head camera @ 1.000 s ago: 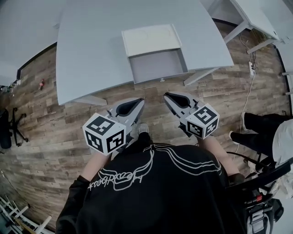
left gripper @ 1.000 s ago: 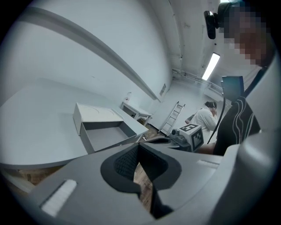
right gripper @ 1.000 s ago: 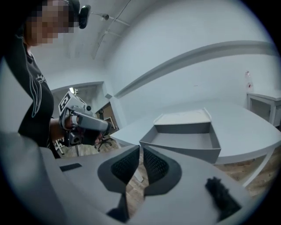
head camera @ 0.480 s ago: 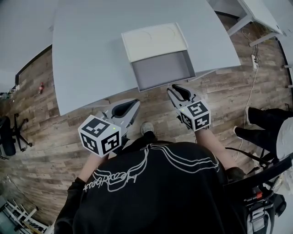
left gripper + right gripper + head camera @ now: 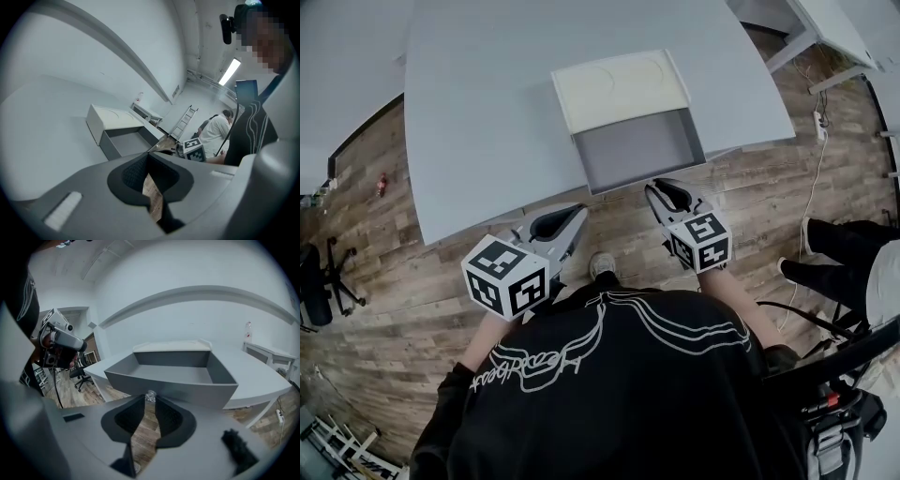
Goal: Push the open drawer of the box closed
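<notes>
Fingers (image 5: 171, 418) (right) near knob (image 5: 150, 396), grey drawer (image 5: 187, 389) open, empty

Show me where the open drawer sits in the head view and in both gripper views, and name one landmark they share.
Head view: the drawer is upper centre, pulled out toward the person past the edge of the table.
Left gripper view: the drawer is left of centre, above the jaws.
Right gripper view: the drawer spans the middle, just beyond the jaw tips.
Shared landmark: the white box behind the drawer.
</notes>
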Tool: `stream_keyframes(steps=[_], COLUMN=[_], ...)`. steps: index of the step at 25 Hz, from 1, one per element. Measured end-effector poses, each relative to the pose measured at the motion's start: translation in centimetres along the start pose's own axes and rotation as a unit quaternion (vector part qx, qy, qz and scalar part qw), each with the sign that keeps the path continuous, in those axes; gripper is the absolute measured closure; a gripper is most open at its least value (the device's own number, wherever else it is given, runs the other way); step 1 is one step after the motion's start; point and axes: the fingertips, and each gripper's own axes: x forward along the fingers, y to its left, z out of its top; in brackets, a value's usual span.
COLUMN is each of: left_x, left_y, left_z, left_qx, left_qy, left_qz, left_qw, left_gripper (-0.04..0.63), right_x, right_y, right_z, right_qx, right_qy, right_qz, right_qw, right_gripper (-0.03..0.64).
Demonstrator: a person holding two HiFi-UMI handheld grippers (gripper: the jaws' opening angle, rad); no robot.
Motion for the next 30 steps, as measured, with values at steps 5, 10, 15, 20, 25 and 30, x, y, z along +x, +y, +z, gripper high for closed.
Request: stream_keyframes(steps=[5, 10, 15, 20, 25, 30], left_x=[0.0, 0.0, 0.1, -0.1, -0.7, -1.3], left_y=[0.5, 1.3, 2.2, 3.2, 4.2, 5.2], left_z=[0.1, 1.0, 1.3, 1.4, 1.3, 0.8], left_qx=[-0.001, -0.003, -0.007, -0.016, -0.027, -0.039], left_qy=[0.001, -0.007, -0.011, -0.012, -0.015, -0.017], left_qz=[-0.002, 0.000, 0.005, 0.010, 0.018, 0.031], left_qw=[1.0000, 1.0000, 0.9999, 0.9998, 0.9993, 0.9986], left_gripper=[0.588, 0.588, 0.588, 0.588, 0.588, 0.588], right_x=[-0.1, -0.1, 0.7, 2.6, 4.1, 5.7], right_y=[0.2, -0.1, -0.8, -1.5, -2.3, -3.3], right_z=[0.3, 1.0, 1.8, 3.2, 4.7, 5.7], right_qx=[0.002, 0.007, 0.008, 0.015, 0.020, 0.016], right_qy=[-0.004, -0.009, -0.011, -0.009, -0.005, 0.007], right_qz=[0.000, -0.001, 0.000, 0.006, 0.003, -0.001], right_qw=[1.000, 1.000, 1.000, 1.000, 1.000, 1.000], right_gripper=[0.541, 0.541, 0.541, 0.541, 0.541, 0.541])
